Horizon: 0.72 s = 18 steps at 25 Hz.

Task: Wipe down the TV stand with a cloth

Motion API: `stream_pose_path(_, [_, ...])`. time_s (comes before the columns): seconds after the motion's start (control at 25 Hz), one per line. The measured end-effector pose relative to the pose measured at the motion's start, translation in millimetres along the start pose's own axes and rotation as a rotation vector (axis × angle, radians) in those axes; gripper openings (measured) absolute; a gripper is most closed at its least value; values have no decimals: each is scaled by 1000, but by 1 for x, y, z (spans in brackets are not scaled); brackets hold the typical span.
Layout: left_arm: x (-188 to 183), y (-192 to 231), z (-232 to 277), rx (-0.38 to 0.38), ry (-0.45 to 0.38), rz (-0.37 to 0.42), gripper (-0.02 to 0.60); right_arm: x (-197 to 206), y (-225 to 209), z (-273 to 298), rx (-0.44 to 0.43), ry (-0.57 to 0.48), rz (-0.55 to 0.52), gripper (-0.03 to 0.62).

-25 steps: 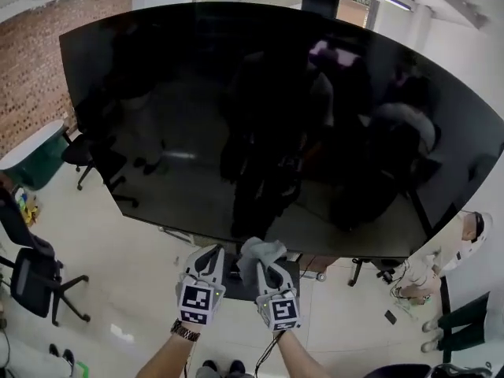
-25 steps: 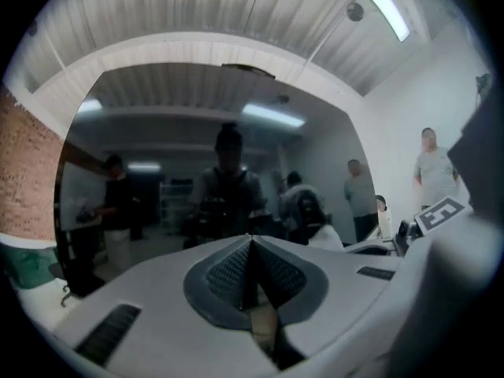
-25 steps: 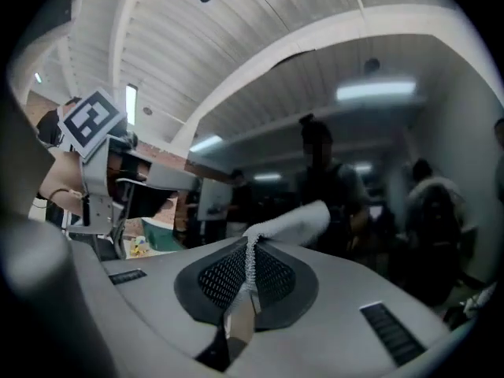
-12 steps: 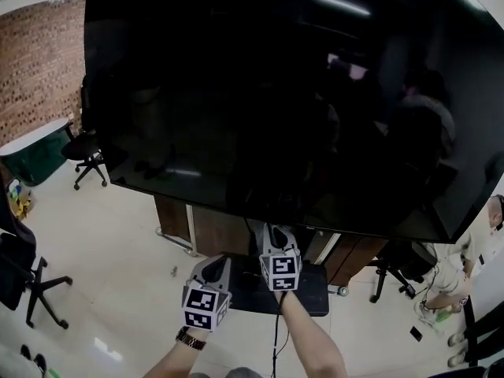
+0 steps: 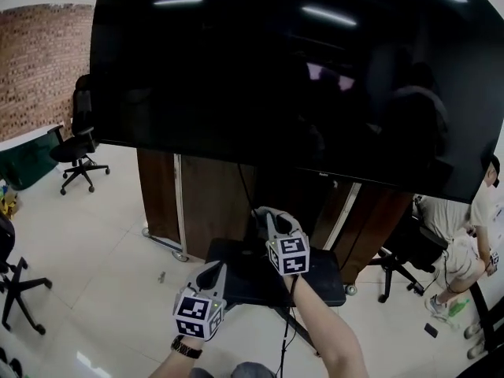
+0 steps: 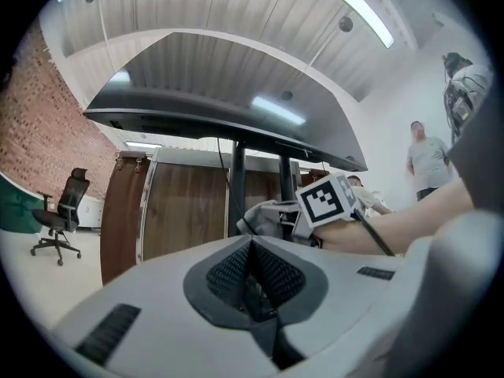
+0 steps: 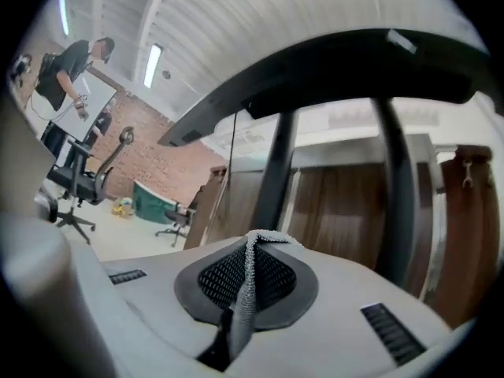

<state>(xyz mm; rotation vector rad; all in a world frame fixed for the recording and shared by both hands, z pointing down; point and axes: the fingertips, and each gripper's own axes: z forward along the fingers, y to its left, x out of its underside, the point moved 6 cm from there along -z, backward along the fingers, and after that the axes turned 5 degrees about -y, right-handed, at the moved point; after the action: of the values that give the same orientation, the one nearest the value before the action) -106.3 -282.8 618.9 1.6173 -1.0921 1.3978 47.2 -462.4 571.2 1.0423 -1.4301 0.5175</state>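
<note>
Right gripper (image 5: 276, 225) has the cloth (image 5: 261, 211) pinched tight. In the right gripper view a thin grey strip of it runs up between the closed jaws and pokes out at the tips. The gripper is out over the back part of the TV stand's black base (image 5: 323, 282), close to the stand's uprights and just under the bottom edge of the big TV (image 5: 299, 77). I can't tell whether the cloth is actually touching the base or just above it.

Left gripper (image 5: 211, 274) sits lower and nearer the person, by the front left edge of the base. Its jaws are pressed together with nothing in them, which is pretty clear in the left gripper view. That view also shows the bunched cloth ahead of the right gripper's marker cube.

Behind the stand are brown wooden panels (image 5: 197, 203), an office chair (image 5: 75, 144) is off to the left, and a person (image 5: 461, 239) is sitting at the far right.
</note>
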Motion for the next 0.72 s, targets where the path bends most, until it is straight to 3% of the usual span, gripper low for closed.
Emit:
stream_pose_path(0.12, [12,-6,-11,23,-43,12,21,-46,-60,-33,177,-177,-77,17])
stream_pose_path(0.2, [19,-10,-18,26,-51,8,21,-60,-99,-51,270,-192,-121,17])
stream_pose_path(0.28, [24,-11,-24,15,-43,-3,21,-40,-124,-61,307,-95,-113,17])
stream_pose_path(0.36, [27,-11,-27,13,-34,-19,21,16,-133,-70,306,95,-70,17])
stream_pose_path(0.44, [27,-13,-27,24,-35,-25,21,76,-125,-84,297,247,-40,17])
stream_pose_path(0.52, [28,-12,-29,34,-42,-23,21,98,-104,-100,264,243,-8,17])
stream_pose_path(0.64, [31,-10,-31,36,-46,-44,21,67,-38,-103,84,106,54,17])
stream_pose_path(0.72, [34,-13,-29,43,-43,-59,21,57,7,-95,-45,117,69,17])
